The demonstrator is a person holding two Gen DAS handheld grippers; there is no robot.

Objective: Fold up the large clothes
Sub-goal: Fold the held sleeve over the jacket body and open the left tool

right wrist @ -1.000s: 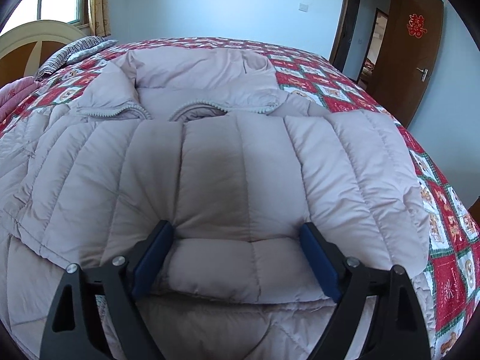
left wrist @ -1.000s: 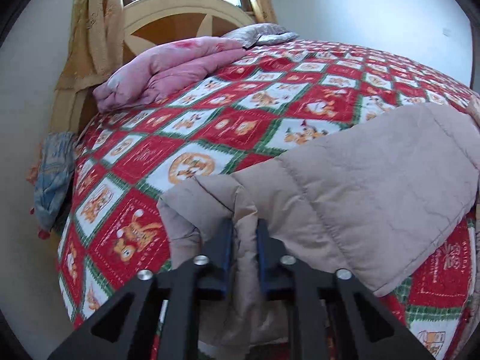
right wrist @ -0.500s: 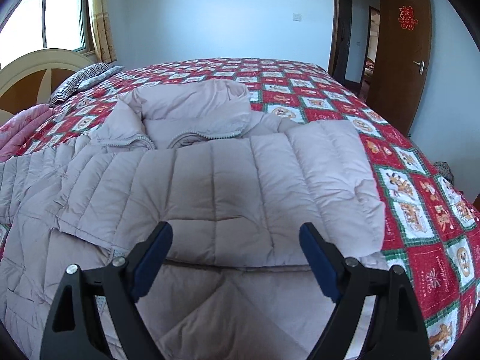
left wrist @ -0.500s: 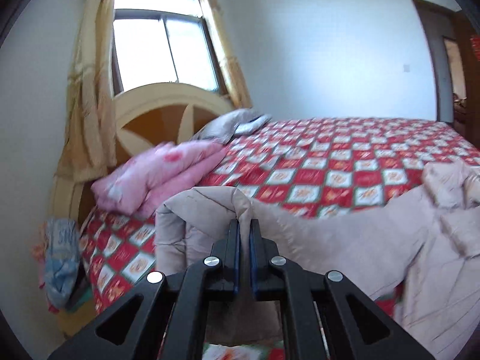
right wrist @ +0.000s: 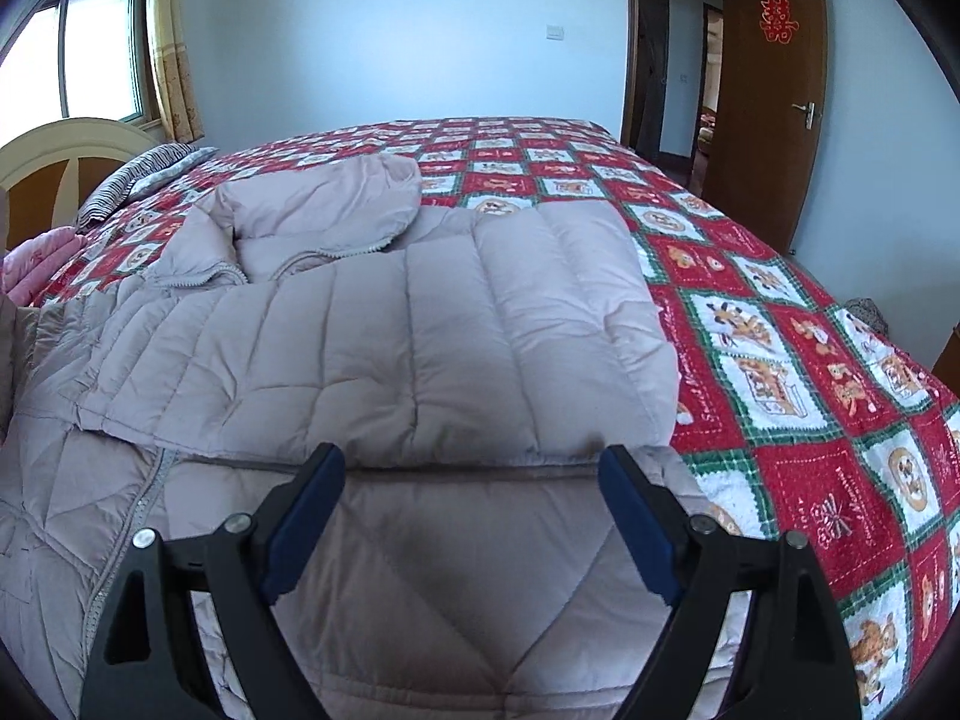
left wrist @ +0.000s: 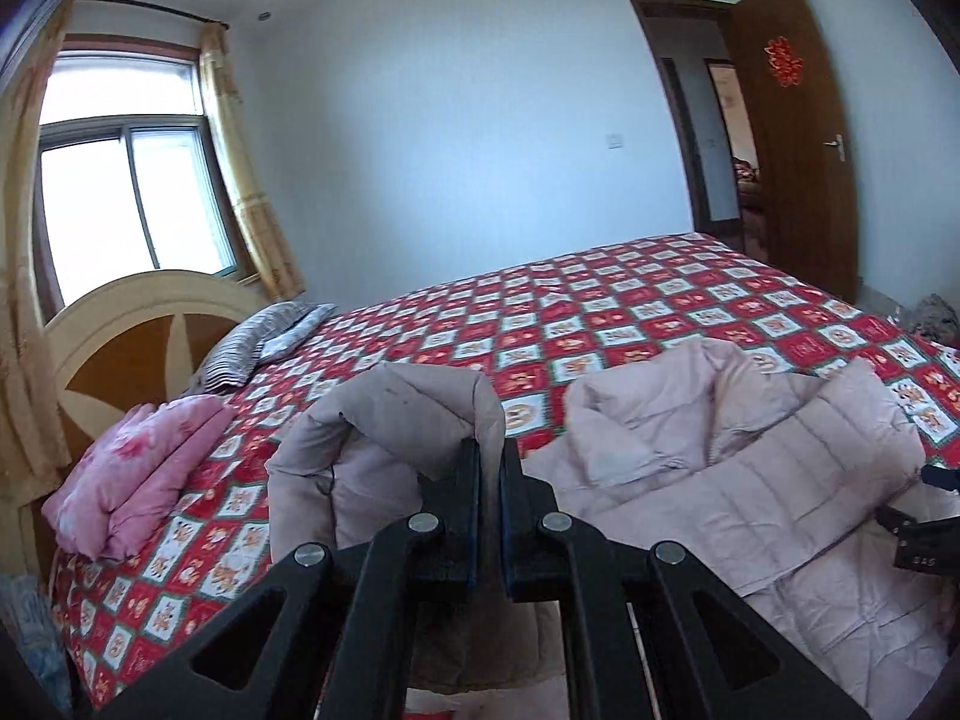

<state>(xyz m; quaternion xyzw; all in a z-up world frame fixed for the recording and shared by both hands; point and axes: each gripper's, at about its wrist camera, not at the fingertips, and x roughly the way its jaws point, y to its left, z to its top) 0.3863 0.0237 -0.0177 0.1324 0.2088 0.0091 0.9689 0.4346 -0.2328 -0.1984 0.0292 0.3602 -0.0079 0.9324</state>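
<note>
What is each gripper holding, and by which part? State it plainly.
The left gripper is shut on the jacket, pinching a lifted fold at its edge, likely a sleeve end. The right gripper is open over the jacket and holds nothing.

Black hand-held gripper, blue pads

One padded coat, one bed with one red patchwork cover. One striped pillow, one folded pink blanket. Two grippers: left gripper, right gripper. One window, one brown door.
</note>
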